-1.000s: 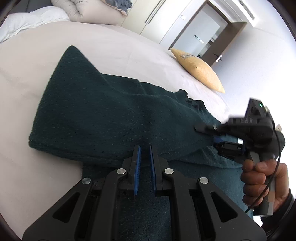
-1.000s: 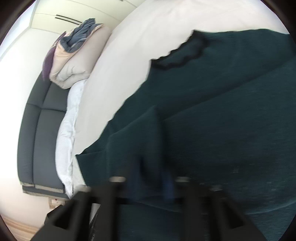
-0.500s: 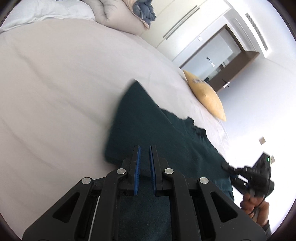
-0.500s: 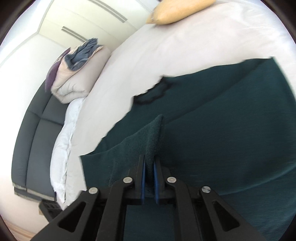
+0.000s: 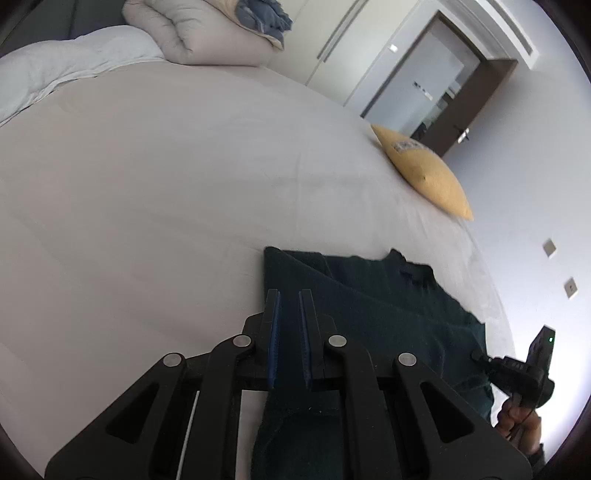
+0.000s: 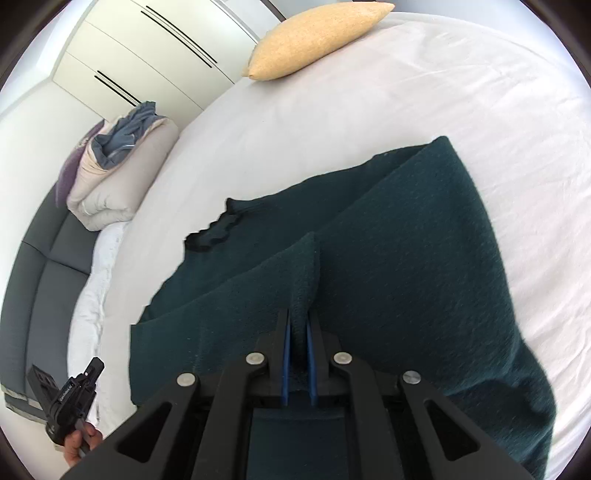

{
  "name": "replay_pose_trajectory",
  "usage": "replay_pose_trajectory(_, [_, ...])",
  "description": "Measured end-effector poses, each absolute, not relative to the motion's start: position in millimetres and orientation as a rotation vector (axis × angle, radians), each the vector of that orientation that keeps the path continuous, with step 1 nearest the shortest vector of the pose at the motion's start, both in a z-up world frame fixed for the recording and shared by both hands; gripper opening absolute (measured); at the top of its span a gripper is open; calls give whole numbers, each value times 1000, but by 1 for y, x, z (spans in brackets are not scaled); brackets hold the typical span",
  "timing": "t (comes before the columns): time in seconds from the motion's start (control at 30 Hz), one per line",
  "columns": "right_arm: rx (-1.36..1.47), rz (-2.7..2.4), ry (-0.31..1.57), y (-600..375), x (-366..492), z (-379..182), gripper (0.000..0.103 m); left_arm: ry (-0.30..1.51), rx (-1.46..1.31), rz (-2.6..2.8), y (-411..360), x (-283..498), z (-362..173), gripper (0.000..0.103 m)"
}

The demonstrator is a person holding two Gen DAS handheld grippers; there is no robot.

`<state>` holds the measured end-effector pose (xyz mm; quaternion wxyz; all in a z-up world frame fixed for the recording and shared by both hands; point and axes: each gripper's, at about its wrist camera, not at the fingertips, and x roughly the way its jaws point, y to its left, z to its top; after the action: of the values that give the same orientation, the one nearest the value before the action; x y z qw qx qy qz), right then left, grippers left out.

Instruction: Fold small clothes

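A dark green knitted garment (image 6: 406, 266) lies partly folded on the white bed sheet (image 6: 369, 92). In the right wrist view my right gripper (image 6: 298, 319) is shut on a raised fold of it, the cloth peaking between the blue pads. In the left wrist view my left gripper (image 5: 290, 301) is shut on the edge of the garment (image 5: 388, 314), which hangs down between its fingers. The right gripper (image 5: 476, 356) also shows at the far right there, at the garment's other end. The left gripper (image 6: 96, 363) appears at the lower left of the right wrist view, held in a hand.
A yellow pillow (image 5: 424, 173) lies near the bed's far edge. A rolled beige duvet (image 5: 199, 33) with blue clothes on top sits at the head end, next to a grey padded headboard (image 6: 44, 266). Wardrobe doors (image 6: 147, 55) and a doorway (image 5: 443, 85) stand beyond the bed.
The right gripper has pinched a fold of the garment and holds it raised. The left gripper has lifted and pulled back with its edge, so the garment looks smaller and farther off.
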<state>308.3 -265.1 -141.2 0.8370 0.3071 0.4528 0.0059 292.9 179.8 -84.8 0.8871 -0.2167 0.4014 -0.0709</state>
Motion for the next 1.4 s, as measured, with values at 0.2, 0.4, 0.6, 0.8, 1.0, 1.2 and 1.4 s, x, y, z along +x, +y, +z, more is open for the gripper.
replay_pose_trajectory(0.2, [628,2,981,-264,308,-149,9,965,-298,-172,125,324,-120,9])
replay_pose_trajectory(0.4, [633,9,978,-267,306,-151,9,1003,-189,-148,111,331,-138,9])
replay_pose_trajectory(0.6, [649,5,963,-270,303,-160,8,1014,-103,-166,107,327,-142,9])
replay_pose_trajectory(0.8, [628,-45,959,-275,292,-138,20,976,-154,-151,113,317,-126,9])
replay_pose_trajectory(1.0, [648,66,841,-257,308,-106,46,968,-69,-165,92,317,-129,9])
replay_pose_trajectory(1.2, [708,171,932,-242,328,-156,59,948,-70,-178,94,313,-141,9])
replay_pose_trajectory(1.4, [729,92,862,-280,275,-144,59,961,-68,-181,105,291,-134,9])
